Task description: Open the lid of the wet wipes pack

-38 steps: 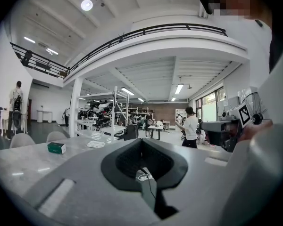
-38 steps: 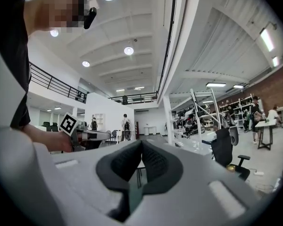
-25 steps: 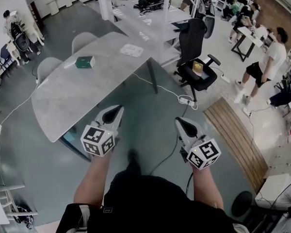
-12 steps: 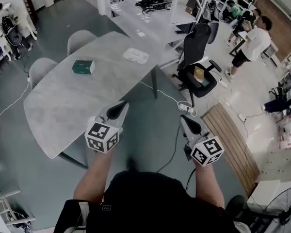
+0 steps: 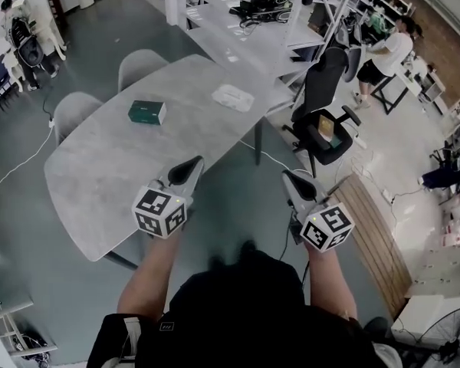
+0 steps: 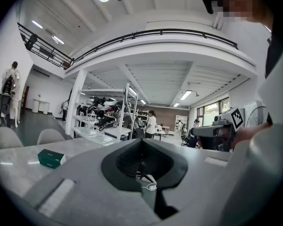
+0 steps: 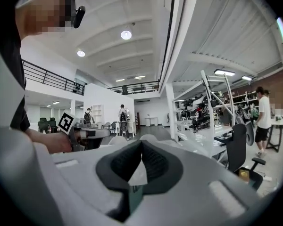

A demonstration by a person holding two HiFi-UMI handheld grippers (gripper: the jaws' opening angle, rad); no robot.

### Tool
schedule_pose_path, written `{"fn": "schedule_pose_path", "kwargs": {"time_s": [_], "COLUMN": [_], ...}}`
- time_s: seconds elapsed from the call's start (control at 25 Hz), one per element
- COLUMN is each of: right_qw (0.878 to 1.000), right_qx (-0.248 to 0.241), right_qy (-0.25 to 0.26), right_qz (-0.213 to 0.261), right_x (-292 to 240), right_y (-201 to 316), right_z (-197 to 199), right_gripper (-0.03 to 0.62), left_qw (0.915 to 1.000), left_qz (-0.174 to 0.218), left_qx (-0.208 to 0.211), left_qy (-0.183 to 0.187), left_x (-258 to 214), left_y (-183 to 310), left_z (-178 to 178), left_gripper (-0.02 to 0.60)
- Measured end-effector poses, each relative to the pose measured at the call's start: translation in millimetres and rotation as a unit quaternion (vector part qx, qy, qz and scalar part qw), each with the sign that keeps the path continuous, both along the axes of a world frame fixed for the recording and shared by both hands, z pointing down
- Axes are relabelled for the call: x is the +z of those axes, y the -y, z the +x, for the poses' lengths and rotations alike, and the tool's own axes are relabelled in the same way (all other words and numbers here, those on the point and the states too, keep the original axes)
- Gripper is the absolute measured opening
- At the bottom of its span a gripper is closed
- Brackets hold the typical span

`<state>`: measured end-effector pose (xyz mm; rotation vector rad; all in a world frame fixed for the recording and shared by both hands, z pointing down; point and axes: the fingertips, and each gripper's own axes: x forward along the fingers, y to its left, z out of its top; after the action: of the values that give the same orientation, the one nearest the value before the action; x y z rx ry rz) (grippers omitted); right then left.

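A flat white pack (image 5: 234, 96) lies near the far right corner of the grey table (image 5: 123, 175). A dark green box (image 5: 146, 112) sits to its left and shows in the left gripper view (image 6: 51, 157) too. Both grippers are held level in front of me, well short of both objects. My left gripper (image 5: 190, 167) hangs over the table's near edge, jaws shut with nothing between them (image 6: 141, 140). My right gripper (image 5: 289, 177) is over the floor to the right of the table, also shut and empty (image 7: 141, 142).
Two pale chairs (image 5: 142, 66) (image 5: 75, 112) stand at the table's far left side. A black office chair (image 5: 322, 121) stands on the right, with a floor cable (image 5: 280, 159) and a wooden platform (image 5: 376, 228). A long cluttered bench (image 5: 253, 29) lies beyond, and people stand around the room.
The table with the pack and the green box has come nearer and shifted right in the head view. Both grippers keep their pose and stay shut. A person at right walked away.
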<state>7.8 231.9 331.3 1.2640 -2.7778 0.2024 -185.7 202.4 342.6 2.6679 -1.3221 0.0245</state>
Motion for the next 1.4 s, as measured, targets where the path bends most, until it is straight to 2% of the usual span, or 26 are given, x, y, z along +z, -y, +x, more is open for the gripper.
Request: {"fn": "schedule_pose_path", "kwargs": {"time_s": [0.16,0.36,0.48,0.68,0.84,1.04,1.24,1.4], "right_qw": [1.000,1.000,0.999,0.999,0.998,0.997,0.994,0.991], "right_qx": [-0.014,-0.026,-0.029,-0.034,-0.038,-0.056,-0.093,-0.111], "right_qy": [0.002,0.010,0.014,0.030,0.032,0.034,0.027,0.024], "right_qz": [-0.001,-0.008,-0.012,-0.030,-0.041,-0.048,-0.054,-0.066], "right_x": [5,13,21,35,44,51,55,60], "right_y": [24,56,87,155,222,299,344,365], "right_z": [-14,-14,-3,26,60,96,92,74], "right_gripper": [0.003,0.003,0.003,0.003,0.003,0.004,0.003,0.003], "left_qw": [1.0000,0.9994,0.9997,0.9996,0.9993,0.9968,0.9941,0.9938], "left_qz": [-0.003,-0.017,-0.009,-0.018,-0.035,-0.056,-0.071,-0.075], "left_qx": [-0.004,0.023,0.021,-0.006,-0.011,-0.015,-0.034,-0.038], "left_qy": [0.000,-0.020,-0.010,-0.020,0.002,0.056,0.075,0.073], "left_x": [3,5,8,14,27,45,53,59], "left_y": [19,42,69,140,209,276,323,348], "left_z": [-8,5,15,37,73,117,127,118], "left_gripper": [0.009,0.009,0.009,0.009,0.009,0.009,0.008,0.009]}}
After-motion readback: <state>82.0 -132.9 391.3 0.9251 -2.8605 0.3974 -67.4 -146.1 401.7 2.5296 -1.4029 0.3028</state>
